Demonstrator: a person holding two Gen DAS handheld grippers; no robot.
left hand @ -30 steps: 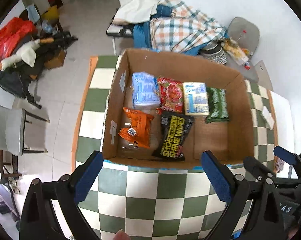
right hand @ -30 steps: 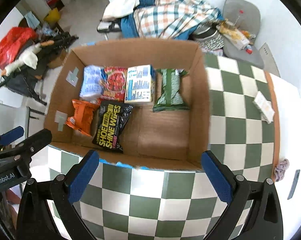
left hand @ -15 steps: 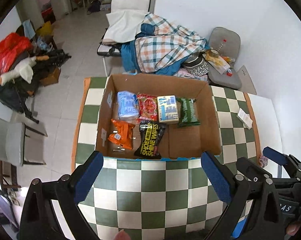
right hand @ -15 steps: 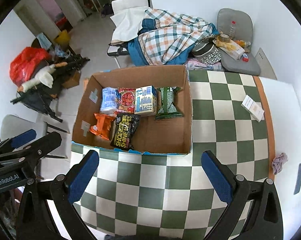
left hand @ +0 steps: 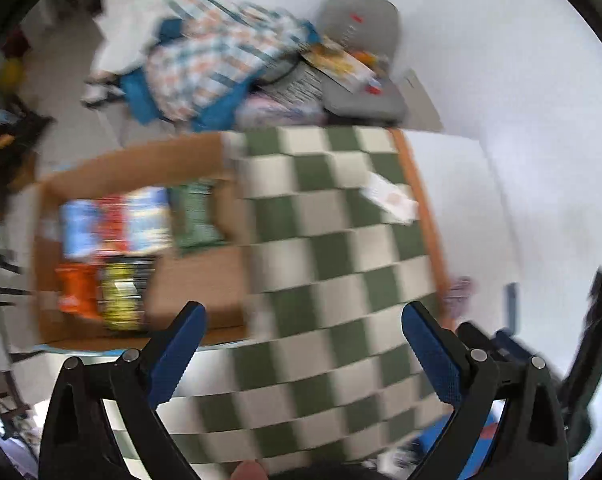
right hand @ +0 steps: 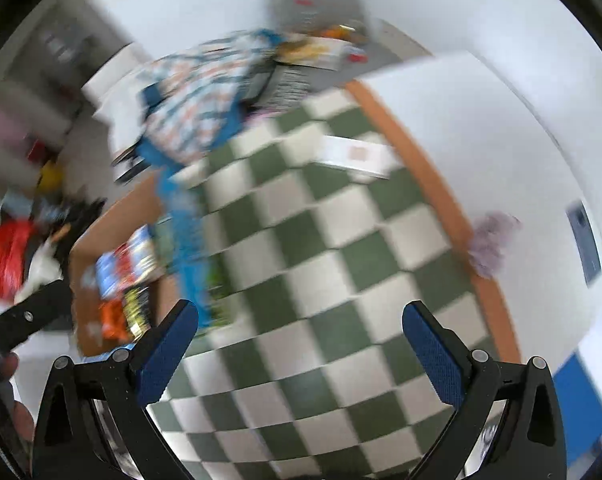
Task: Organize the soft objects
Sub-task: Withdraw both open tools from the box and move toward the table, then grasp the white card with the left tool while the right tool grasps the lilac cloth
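Both views are blurred by motion. A cardboard box (left hand: 225, 264) sits on the left of the green and white checked table (left hand: 333, 272) and holds several soft packets, among them an orange one (left hand: 75, 290) and a green one (left hand: 193, 216). The box also shows in the right wrist view (right hand: 113, 216). A small white packet (left hand: 389, 198) lies on the table's far right; it also shows in the right wrist view (right hand: 357, 156). My left gripper (left hand: 301, 356) is open and empty above the table. My right gripper (right hand: 301, 354) is open and empty too.
A purple cloth (right hand: 489, 244) lies at the table's right edge, beside a dark phone-like slab (right hand: 585, 240) on the white surface. Beyond the table are a chair with checked bedding (left hand: 217, 68) and a grey cushion (left hand: 361, 32). Clutter stands on the floor at left.
Both grippers have swung to the right, so the box has slid to the left of both views. The right wrist view has also tilted. Both stay open.
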